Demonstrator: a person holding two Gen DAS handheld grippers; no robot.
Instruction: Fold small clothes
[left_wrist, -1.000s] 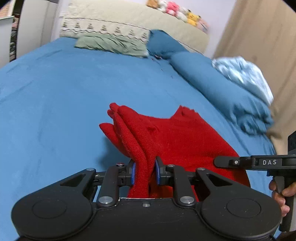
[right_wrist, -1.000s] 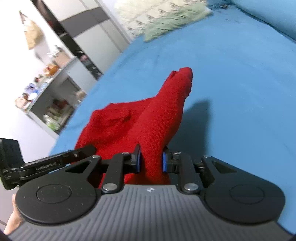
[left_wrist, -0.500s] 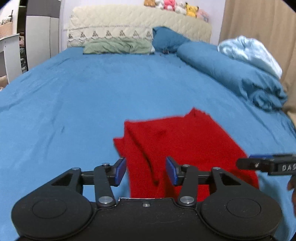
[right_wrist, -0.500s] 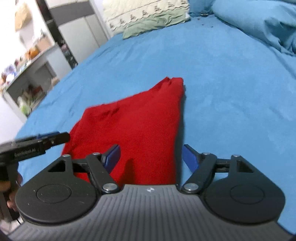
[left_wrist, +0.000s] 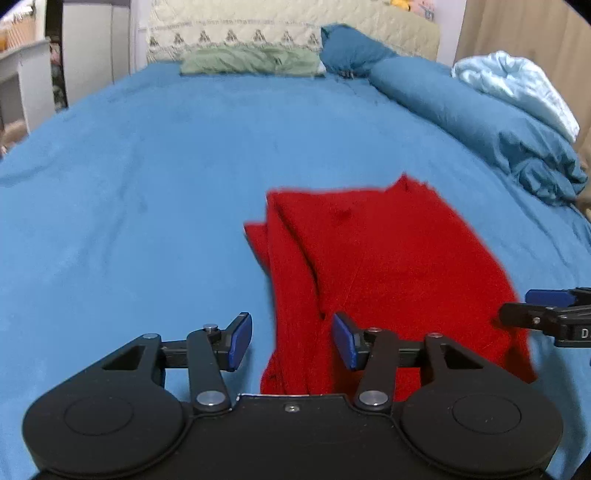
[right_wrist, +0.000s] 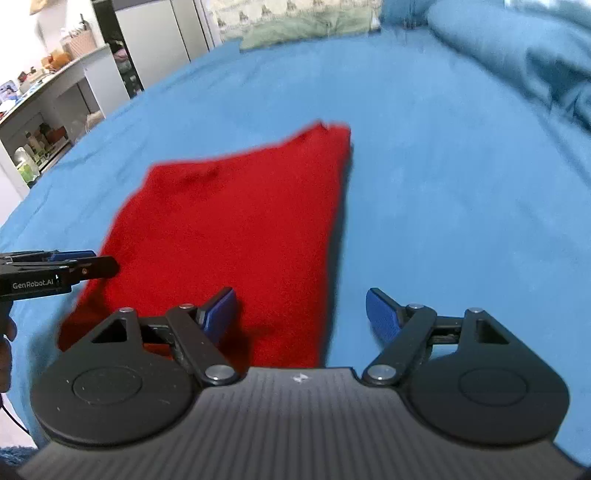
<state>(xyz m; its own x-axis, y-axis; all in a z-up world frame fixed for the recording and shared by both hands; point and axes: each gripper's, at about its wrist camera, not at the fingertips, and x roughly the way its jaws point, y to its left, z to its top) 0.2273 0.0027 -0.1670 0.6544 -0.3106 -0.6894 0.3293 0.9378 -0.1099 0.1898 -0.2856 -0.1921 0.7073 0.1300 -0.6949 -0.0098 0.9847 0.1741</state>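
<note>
The red knitted garment (left_wrist: 388, 266) lies flat on the blue bedsheet (left_wrist: 147, 184), between and just ahead of spread blue pads (left_wrist: 240, 339); neither tool grips it. The left gripper (left_wrist: 291, 341) hovers with jaws parted over the garment's near left edge, where layered folds show. The right gripper (right_wrist: 301, 314), jaws released wide, hangs over the near right edge. Judging by the stacked layers, one fold looks done; further folding or smoothing may remain. Both tools point toward the far headboard, held low.

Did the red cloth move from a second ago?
Yes. The red cloth was lifted and pinched by both grippers; now it lies flat on the blue bedsheet, released by the left gripper and right gripper.
</note>
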